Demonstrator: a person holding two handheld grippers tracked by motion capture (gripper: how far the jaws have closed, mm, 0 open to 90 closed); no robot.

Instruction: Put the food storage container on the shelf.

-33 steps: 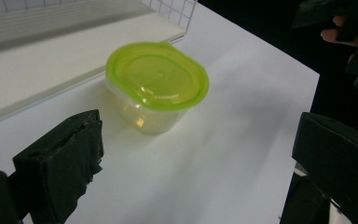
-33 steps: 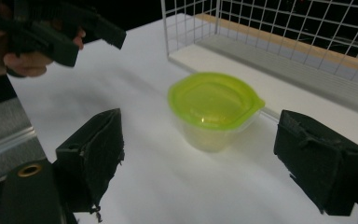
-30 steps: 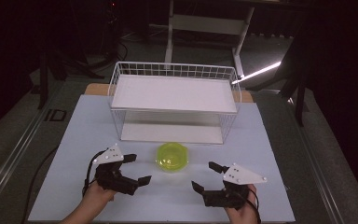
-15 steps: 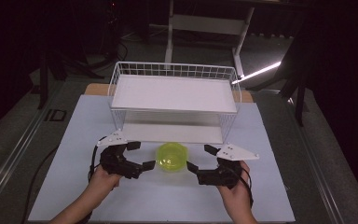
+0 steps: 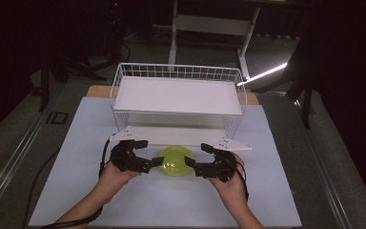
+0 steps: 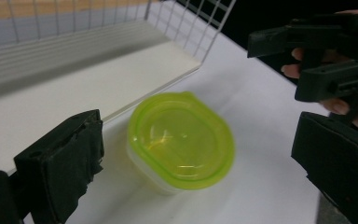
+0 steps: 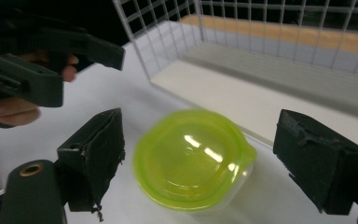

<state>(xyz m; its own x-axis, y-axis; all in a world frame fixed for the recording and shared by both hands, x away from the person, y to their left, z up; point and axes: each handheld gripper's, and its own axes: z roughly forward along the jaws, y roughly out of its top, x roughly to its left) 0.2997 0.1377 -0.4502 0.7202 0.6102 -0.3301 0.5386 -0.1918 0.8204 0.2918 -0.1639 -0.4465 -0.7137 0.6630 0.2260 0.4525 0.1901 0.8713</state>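
I am holding my left claw (image 5: 156, 162) just to the left of the yellow-green tub (image 5: 174, 161), and its jaws are spread wide. I am holding my right claw (image 5: 191, 163) just to the right of the tub, and its jaws are spread wide too. The tub is sitting with its lid on, on the white surface (image 5: 76, 143), just in front of the wire basket (image 5: 178, 95). Neither claw is pinching the tub.
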